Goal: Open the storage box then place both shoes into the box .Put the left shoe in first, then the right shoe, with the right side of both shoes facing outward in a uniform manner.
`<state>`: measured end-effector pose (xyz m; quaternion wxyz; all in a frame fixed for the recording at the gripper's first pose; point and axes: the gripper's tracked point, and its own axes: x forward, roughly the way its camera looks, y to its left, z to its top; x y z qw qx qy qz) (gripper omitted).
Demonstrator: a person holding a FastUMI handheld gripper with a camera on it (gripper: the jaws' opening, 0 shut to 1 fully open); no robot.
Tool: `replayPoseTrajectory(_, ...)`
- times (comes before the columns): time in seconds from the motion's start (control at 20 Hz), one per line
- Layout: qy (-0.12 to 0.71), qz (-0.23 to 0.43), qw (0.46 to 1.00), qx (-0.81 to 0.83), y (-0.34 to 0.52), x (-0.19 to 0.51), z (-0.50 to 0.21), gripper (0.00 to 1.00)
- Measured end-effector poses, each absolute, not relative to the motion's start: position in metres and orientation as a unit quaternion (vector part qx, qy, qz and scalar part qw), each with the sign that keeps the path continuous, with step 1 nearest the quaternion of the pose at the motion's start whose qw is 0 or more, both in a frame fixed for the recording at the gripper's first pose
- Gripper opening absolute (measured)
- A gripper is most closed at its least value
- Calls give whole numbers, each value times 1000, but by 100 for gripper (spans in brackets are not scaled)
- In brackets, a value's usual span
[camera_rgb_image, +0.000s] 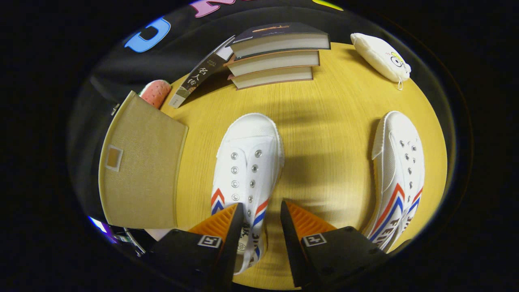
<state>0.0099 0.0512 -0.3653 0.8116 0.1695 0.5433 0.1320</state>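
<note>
1. My claw (261, 215) hangs open over the yellow wood-grain surface (324, 134), gripping nothing; its fingers straddle the heel end of the nearer white canvas lace-less shoe with red and blue chevron stripes (247, 162), whose toe points away from me.
2. The second white canvas shoe with the same stripes (399, 178) lies well apart to the right, rolled partly onto its side.
3. The beige woven-fabric storage box (142, 170) sits at the left edge, its flap seemingly still closed.
4. I judge the shoes light, with a soft upper that will buckle and a stiff rubber sole.
5. I'd pinch the heel collar or the side wall near the sole, not the floppy tongue.
6. The box fabric looks limp; its small front tab (114, 157) seems the place to pull.
</note>
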Motion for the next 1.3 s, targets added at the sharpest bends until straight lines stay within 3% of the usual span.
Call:
replayPoseTrajectory(0.05,542,128,812,173,52,9,-363,51)
replayPoseTrajectory(0.1,542,128,813,171,52,10,-364,33)
replayPoseTrajectory(0.2,546,107,812,179,48,10,-365,29)
replayPoseTrajectory(0.3,552,91,803,203,44,10,-361,12)
replayPoseTrajectory(0.35,552,94,802,208,48,10,-366,9)
replayPoseTrajectory(0.8,526,80,786,316,56,5,-324,5)
replayPoseTrajectory(1.3,454,139,810,345,104,11,-160,5)
